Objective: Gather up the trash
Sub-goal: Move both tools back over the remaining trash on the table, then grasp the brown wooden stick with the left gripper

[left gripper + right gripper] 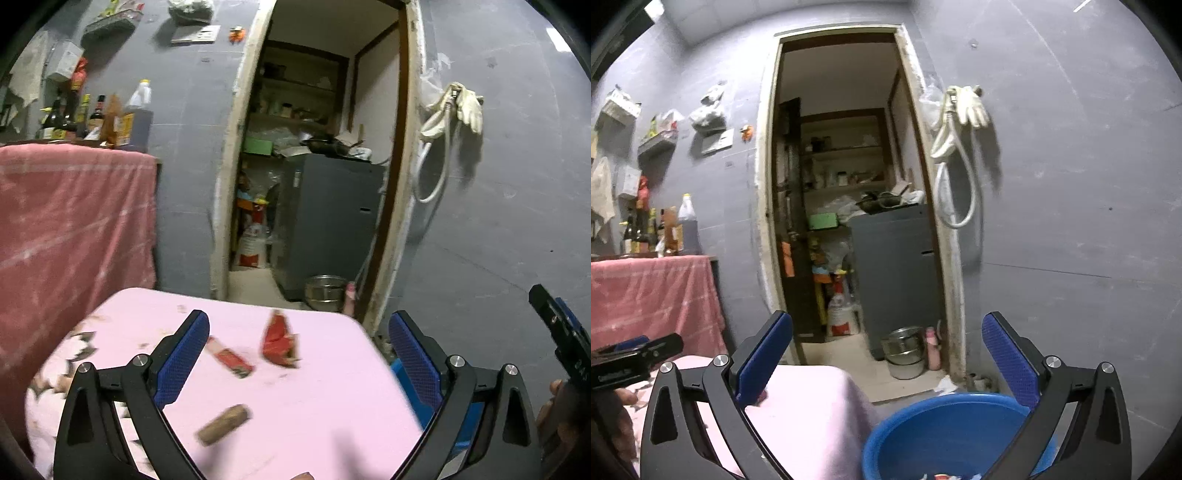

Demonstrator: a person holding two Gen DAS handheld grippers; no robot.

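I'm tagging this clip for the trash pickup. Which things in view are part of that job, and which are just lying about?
Part of the job:
- red torn wrapper
- red and white packet
- brown cork-like roll
- blue tub, scraps already in it
- left claw and right claw, both open and empty

Just lying about:
- bottles
- steel pots
- white gloves

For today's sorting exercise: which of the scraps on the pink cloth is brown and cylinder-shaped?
The cork-like roll, nearest the camera. The other two scraps, a flat strip and a crumpled wrapper, are red.

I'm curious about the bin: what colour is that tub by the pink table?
Bright blue. The tub shows best in the right wrist view, beside the pink table.
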